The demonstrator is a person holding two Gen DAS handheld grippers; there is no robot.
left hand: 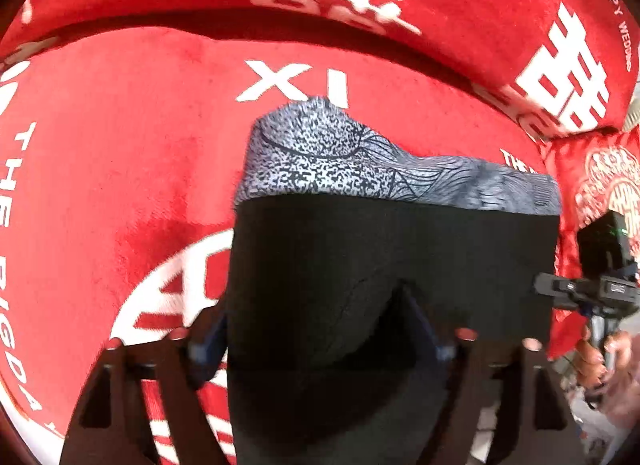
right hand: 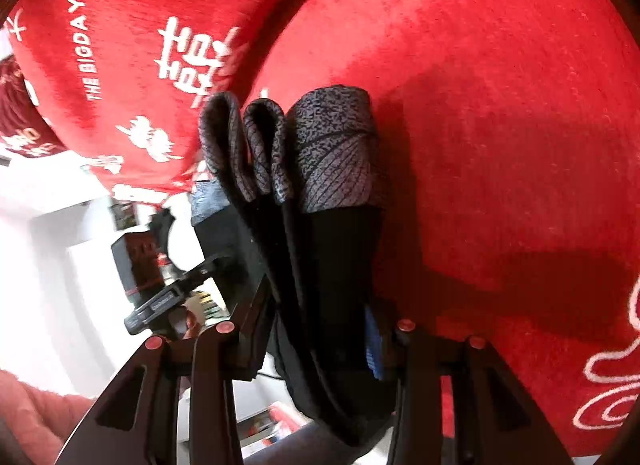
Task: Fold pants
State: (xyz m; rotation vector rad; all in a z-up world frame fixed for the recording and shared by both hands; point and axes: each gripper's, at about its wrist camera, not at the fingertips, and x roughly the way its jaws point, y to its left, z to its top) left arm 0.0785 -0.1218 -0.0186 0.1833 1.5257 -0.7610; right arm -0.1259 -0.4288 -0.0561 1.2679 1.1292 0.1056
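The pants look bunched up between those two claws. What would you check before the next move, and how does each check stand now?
1. Left claw grips the pants: ok.
2. Right claw grips the pants: ok.
3. Folded layers stacked together, patterned waistband outermost: ok.
4. Pants lifted off the red blanket: cannot tell.
5. Layer edges aligned: cannot tell; the waistband loops look uneven.

One pair of pants (left hand: 392, 265), black with a grey patterned band, fills the lower middle of the left wrist view; in the right wrist view its folded edge shows three layers. Two grippers: the left gripper (left hand: 320, 345) at bottom centre, the right gripper (right hand: 320, 333) likewise. One red blanket (left hand: 120, 165) with white lettering lies behind.
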